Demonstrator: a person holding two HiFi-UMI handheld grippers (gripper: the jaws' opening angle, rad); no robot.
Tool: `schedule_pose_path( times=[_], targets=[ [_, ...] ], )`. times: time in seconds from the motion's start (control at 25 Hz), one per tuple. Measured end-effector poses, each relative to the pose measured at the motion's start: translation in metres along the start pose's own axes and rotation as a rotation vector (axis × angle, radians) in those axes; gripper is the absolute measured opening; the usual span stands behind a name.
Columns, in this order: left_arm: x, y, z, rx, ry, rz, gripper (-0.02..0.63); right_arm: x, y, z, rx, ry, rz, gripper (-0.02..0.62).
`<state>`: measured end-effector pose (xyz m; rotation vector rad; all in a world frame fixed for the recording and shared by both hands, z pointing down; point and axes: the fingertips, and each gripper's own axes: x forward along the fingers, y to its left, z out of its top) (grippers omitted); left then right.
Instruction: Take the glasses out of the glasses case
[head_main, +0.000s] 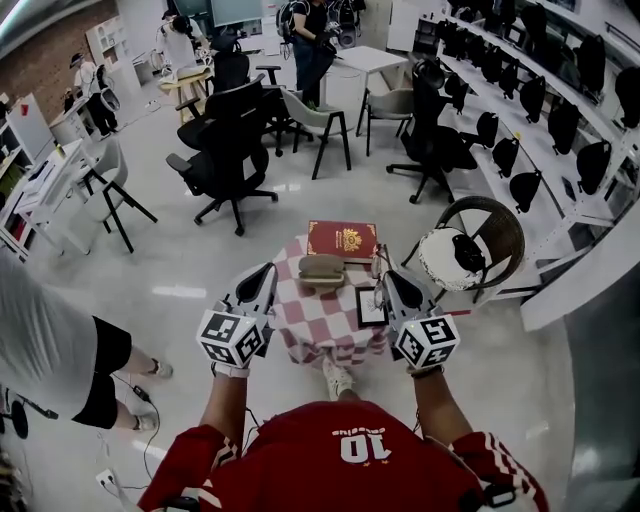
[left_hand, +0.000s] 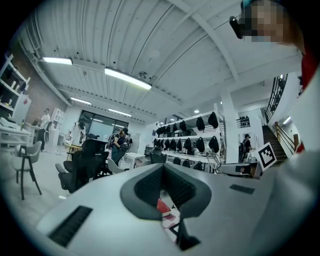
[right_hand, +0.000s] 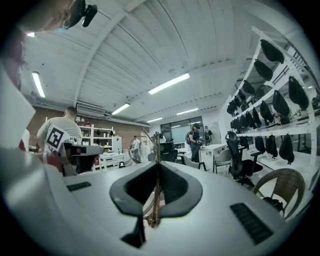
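Note:
A tan glasses case (head_main: 322, 268) lies on the small table with a red-and-white checked cloth (head_main: 318, 318), just in front of a red book (head_main: 342, 240). My right gripper (head_main: 386, 276) hangs over the table's right side, shut on thin gold-framed glasses (right_hand: 156, 145). In the right gripper view (right_hand: 157, 166) the frame stands upright between the jaws. My left gripper (head_main: 269, 272) is at the table's left edge, beside the case and apart from it. In the left gripper view (left_hand: 162, 167) its jaws meet with nothing between them.
A black-framed flat item (head_main: 371, 306) lies on the cloth under the right gripper. A wicker chair (head_main: 495, 225) with a white cushion stands to the right. A person (head_main: 50, 340) stands at the left. Black office chairs (head_main: 230, 150) are behind the table.

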<state>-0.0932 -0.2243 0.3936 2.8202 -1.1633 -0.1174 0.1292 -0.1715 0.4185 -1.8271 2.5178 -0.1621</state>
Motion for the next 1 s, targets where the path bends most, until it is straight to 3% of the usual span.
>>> schedule_pose_path(
  times=[1.0],
  targets=[
    [0.002,-0.003,-0.011,-0.011,0.012,-0.009,0.008,0.004,0.004,-0.008,-0.002,0.024,0.01,0.026]
  ],
)
